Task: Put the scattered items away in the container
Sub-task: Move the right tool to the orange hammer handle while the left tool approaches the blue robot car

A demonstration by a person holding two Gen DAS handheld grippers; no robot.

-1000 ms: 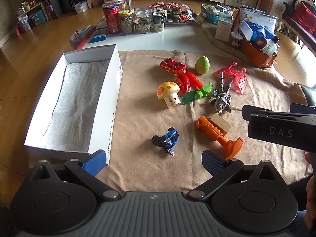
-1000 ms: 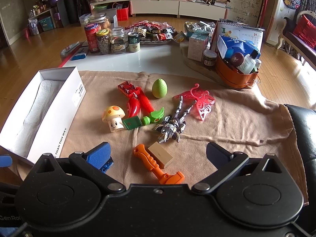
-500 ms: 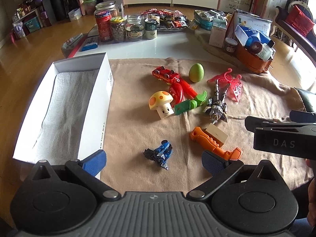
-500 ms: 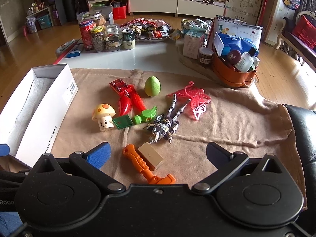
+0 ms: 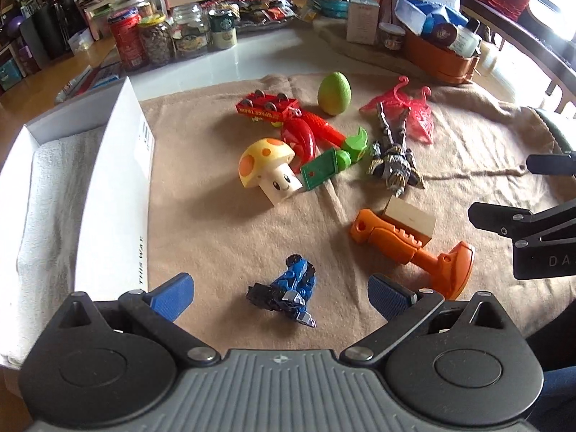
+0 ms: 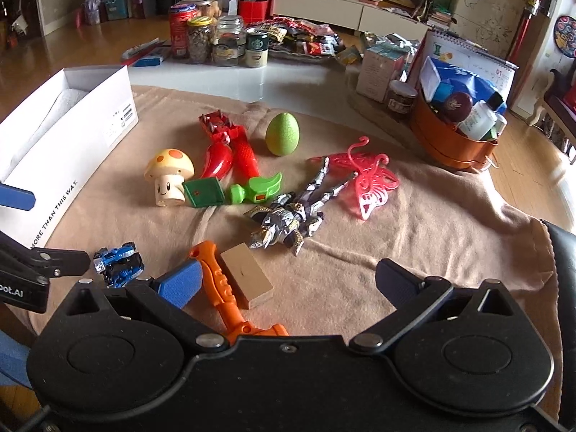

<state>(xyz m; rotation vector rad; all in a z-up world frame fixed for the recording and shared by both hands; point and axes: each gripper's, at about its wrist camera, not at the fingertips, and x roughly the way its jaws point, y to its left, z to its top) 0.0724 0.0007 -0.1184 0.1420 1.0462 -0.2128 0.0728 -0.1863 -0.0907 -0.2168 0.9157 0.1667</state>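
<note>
Toys lie scattered on a tan cloth (image 5: 216, 223). A white box (image 5: 115, 165) lined with a towel stands at the left. My left gripper (image 5: 280, 297) is open, its blue pads either side of a small blue robot car (image 5: 288, 289). My right gripper (image 6: 288, 282) is open above an orange toy hammer (image 6: 223, 288) and a wooden block (image 6: 248, 277). Farther off lie a mushroom toy (image 5: 270, 171), a green egg (image 5: 334, 93), a red train (image 5: 266, 108), a grey robot figure (image 6: 288, 216) and a pink butterfly (image 6: 367, 183).
Jars and cans (image 5: 172, 39) stand behind the cloth on the white table. An orange basket (image 6: 453, 136) full of bottles and boxes is at the back right. A dark chair edge (image 6: 561, 252) is at the right.
Both grippers have moved down and forward toward the toys. The blue robot car now sits between my left gripper's pads; the orange hammer is under my right gripper.
</note>
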